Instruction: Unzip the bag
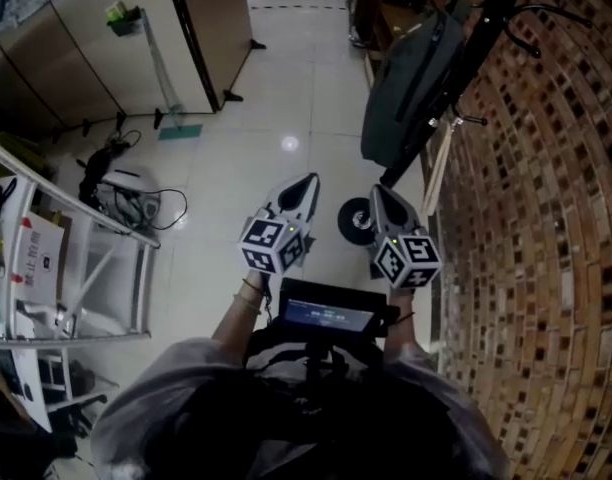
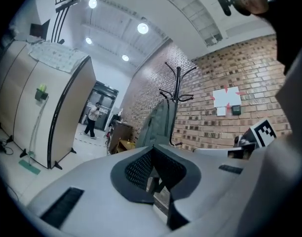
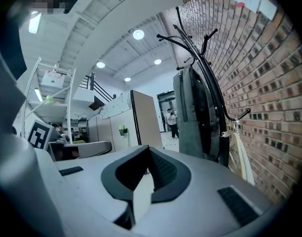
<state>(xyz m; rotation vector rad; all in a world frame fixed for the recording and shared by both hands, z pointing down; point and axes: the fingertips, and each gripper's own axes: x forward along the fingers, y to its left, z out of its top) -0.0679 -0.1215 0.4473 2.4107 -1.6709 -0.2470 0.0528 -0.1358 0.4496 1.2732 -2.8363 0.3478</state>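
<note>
Two grippers sit low in front of the person, and neither has anything in it. The left gripper [image 1: 308, 183] has its fingers pressed together on nothing, and the right gripper [image 1: 379, 193] matches it, fingers closed on air. Out ahead, well apart from both, the grey bag [image 1: 411, 78] hangs upright on the black coat rack [image 1: 494, 13], just beside the brick wall [image 1: 546, 218]. Nothing touches it, and its zip is too small to read from here. By my judgement the unzipping has not begun: the approach, the grip on the puller and the pull are all left to do.
</note>
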